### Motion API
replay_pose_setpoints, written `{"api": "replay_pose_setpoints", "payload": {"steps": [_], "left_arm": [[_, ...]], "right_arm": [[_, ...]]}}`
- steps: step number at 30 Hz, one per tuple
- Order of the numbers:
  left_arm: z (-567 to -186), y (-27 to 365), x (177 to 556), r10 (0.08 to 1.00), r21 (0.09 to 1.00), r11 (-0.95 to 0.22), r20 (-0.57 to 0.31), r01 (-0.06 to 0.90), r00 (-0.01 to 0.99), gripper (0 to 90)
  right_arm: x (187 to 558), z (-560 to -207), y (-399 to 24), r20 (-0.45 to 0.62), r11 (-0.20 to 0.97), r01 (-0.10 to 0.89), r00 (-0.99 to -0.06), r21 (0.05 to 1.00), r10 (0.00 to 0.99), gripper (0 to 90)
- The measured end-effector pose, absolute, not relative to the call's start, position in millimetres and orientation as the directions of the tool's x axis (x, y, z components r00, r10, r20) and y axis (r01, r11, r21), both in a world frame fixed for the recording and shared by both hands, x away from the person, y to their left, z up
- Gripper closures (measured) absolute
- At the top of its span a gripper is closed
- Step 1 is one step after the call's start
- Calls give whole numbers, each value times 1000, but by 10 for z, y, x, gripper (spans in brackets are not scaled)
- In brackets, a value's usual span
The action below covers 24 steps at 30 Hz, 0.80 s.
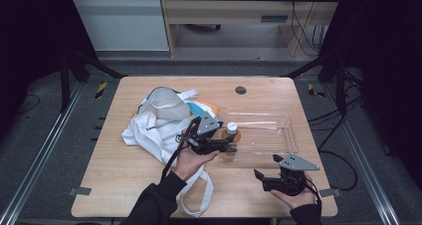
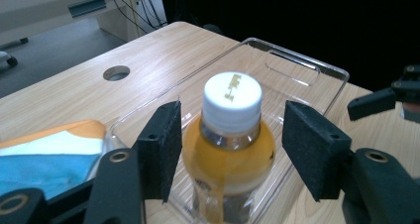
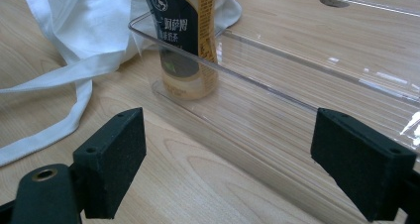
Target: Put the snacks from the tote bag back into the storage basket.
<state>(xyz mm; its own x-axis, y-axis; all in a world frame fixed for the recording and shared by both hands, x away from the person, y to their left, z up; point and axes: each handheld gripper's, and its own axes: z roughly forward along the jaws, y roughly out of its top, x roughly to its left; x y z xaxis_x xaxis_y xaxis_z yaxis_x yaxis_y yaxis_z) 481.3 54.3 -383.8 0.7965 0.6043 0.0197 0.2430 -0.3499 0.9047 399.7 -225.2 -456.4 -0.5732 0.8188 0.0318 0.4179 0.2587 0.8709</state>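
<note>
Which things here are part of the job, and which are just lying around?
Part of the job:
orange drink bottle
clear tray, where the bottle stands
left gripper, jaws open around the bottle

Just lying around:
white cloth bag
right gripper, open, empty

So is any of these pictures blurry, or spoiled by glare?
High view: evenly lit table, dark surroundings, small and soft. Left gripper view: bottle cap sharp, the near pads slightly soft. Right gripper view: white glints on the clear tray, the bottle label readable, the cloth bag bright but not washed out.
</note>
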Motion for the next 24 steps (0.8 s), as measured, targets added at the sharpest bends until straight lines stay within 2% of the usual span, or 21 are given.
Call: {"api": "replay_pose_setpoints", "payload": {"steps": [11,24], "left_arm": [[-3888,929,4694,584,893,-387,44,231,810,355],[-4062,1465,4572,643,879,-401,68,259,763,335]], "right_arm": [[3996,-4560,-2273,30,250,414,-562,875,827,140],[3998,-4561,-2282,27,249,415,-556,875,831,140]]}}
